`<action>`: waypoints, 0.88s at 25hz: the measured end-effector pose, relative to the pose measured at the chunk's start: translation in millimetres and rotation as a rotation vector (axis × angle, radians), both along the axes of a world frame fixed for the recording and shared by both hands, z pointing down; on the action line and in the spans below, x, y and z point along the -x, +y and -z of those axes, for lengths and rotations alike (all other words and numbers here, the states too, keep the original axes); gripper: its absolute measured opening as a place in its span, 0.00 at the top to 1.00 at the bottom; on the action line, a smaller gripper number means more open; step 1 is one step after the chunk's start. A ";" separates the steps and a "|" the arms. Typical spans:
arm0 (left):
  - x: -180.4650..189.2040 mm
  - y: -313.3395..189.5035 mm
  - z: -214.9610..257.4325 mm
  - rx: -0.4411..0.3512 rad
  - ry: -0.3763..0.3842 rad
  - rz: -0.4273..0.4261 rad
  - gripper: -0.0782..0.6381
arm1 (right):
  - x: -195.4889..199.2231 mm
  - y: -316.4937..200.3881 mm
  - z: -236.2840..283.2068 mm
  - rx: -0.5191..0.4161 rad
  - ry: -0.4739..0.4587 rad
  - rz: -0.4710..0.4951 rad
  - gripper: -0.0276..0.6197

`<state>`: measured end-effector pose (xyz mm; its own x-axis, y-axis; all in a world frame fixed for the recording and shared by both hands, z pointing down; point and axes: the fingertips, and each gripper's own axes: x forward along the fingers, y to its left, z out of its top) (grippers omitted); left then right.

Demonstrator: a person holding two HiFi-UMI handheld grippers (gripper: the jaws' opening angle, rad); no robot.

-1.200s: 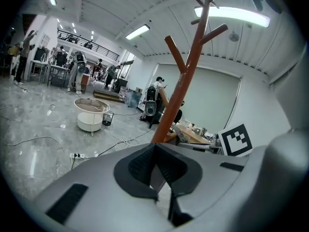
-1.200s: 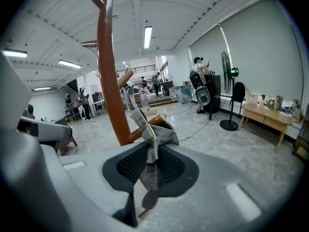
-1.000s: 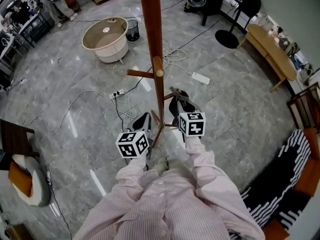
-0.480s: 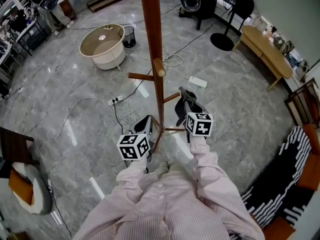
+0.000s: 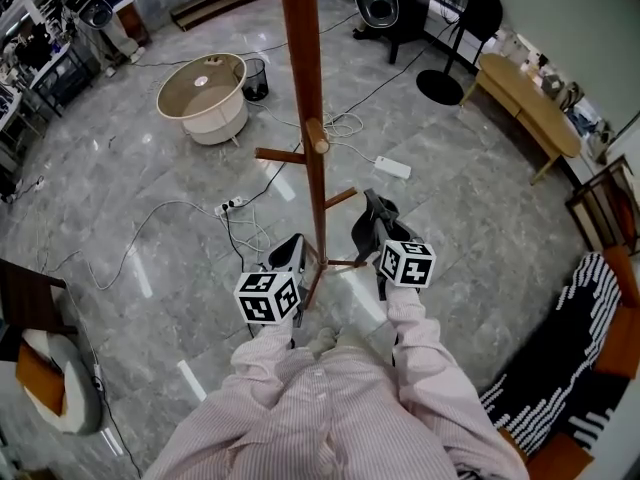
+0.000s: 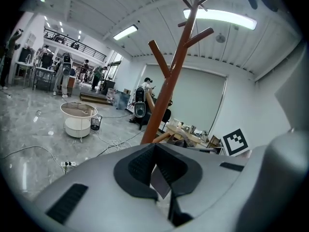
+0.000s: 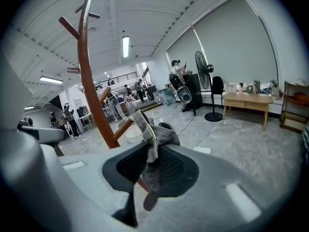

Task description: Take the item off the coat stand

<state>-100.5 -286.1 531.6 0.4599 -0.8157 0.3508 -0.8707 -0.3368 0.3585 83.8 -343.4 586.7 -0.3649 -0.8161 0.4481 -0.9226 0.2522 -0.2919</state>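
The brown wooden coat stand [image 5: 305,88] rises straight ahead, its short pegs [image 5: 318,136] bare. In the right gripper view a grey cloth item [image 7: 153,138] with a yellow-green edge is pinched between the dark pads, the stand's pole [image 7: 89,81] off to the left. In the head view my right gripper [image 5: 375,230] holds that grey item [image 5: 372,218] just right of the pole, clear of the low peg [image 5: 340,196]. My left gripper [image 5: 288,253] sits low on the pole's left, its jaws together with nothing in them. The left gripper view shows the pole [image 6: 169,88] beyond the closed tips.
Cables and a power strip [image 5: 392,168] trail over the grey marble floor. A round beige tub [image 5: 203,86] and a small black bin [image 5: 254,78] stand beyond the pole. A wooden table [image 5: 530,98] and a fan base [image 5: 440,86] are far right, striped fabric [image 5: 560,368] near right.
My right gripper has drawn back and to the right from the stand with the grey item in it. The left gripper has barely shifted.
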 end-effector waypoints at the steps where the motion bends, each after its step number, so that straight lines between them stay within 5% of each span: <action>1: -0.8 0.6 1.0 -0.004 -0.001 -0.002 0.89 | -1.2 3.4 -0.1 -0.001 -0.008 0.005 0.86; 22: -6.2 24.2 46.1 -0.123 -0.023 0.046 0.89 | -9.0 49.2 79.0 -0.112 -0.138 0.147 0.86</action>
<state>-94.3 -261.9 485.6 0.4142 -0.8732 0.2569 -0.8937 -0.3367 0.2965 92.8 -294.3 507.6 -0.5349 -0.7916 0.2953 -0.8268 0.4185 -0.3758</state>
